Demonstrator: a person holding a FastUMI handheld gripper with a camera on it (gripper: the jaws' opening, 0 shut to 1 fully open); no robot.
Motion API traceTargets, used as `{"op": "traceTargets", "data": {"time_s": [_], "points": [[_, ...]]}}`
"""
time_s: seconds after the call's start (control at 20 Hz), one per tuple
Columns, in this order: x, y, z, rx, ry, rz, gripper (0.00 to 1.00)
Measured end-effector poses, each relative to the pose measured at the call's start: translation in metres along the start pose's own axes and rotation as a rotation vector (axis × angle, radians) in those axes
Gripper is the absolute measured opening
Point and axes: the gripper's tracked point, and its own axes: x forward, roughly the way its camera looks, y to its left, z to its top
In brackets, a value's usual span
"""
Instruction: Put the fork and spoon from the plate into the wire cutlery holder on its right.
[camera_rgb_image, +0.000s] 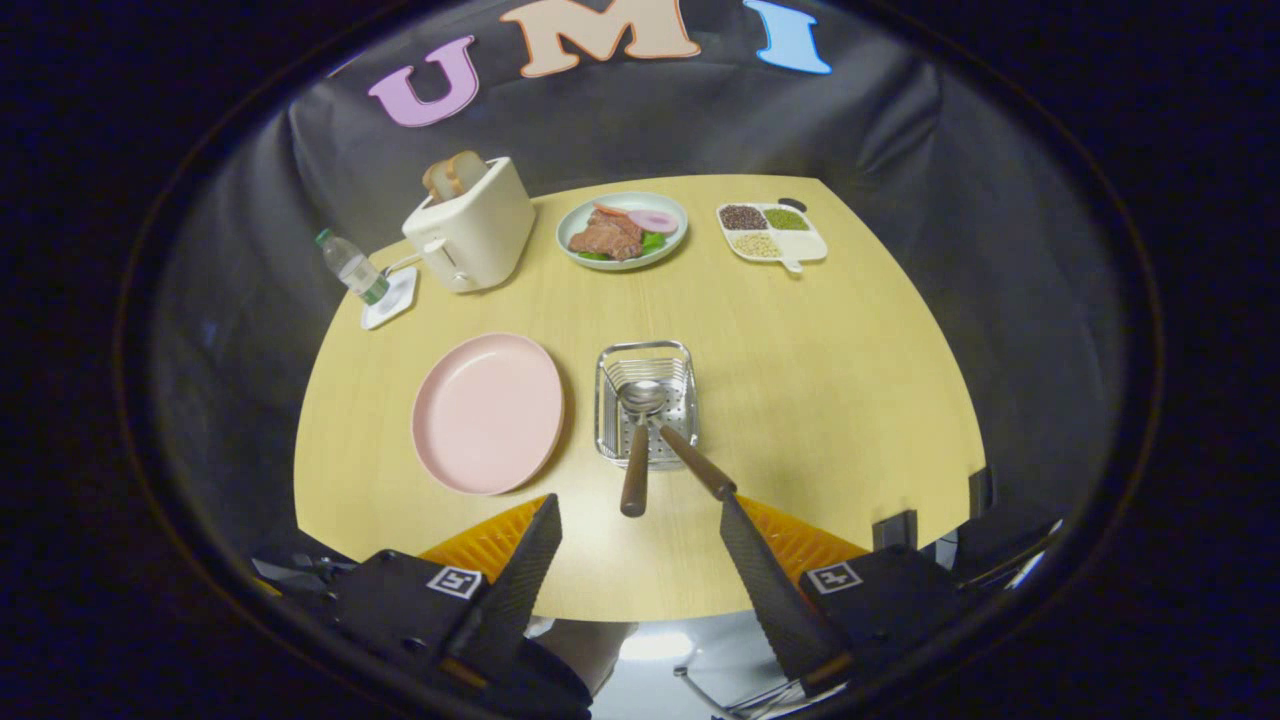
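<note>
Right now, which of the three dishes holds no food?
The pink plate left of the wire cutlery holder; the green plate and divided tray beyond hold food. Gripper open.

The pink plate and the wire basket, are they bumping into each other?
Apart. The gripper view shows a strip of bare table between the pink plate and the wire cutlery holder on its right.

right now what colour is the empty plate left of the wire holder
Pink plate, clearest in the gripper view.

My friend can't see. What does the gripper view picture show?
Two wooden-handled utensils stand in the wire cutlery holder, right of a bare pink plate on a round table. The tool is open, holding nothing. Beyond sit a toaster, a food plate and a bottle.
</note>
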Motion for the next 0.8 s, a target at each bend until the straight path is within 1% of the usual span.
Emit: {"op": "traceTargets", "data": {"time_s": [0.2, 0.4, 0.5, 0.6, 0.7, 0.8], "points": [[-0.014, -0.003, 0.01, 0.035, -0.07, -0.002, 0.77], [-0.038, 0.007, 0.031, 0.055, -0.247, 0.029, 1.0], [-0.053, 0.014, 0.041, 0.074, -0.342, 0.041, 1.0], [-0.074, 0.022, 0.06, 0.087, -0.463, 0.048, 1.0], [-0.103, 0.033, 0.079, 0.091, -0.59, 0.064, 1.0], [-0.134, 0.038, 0.096, 0.077, -0.708, 0.057, 1.0]]}}
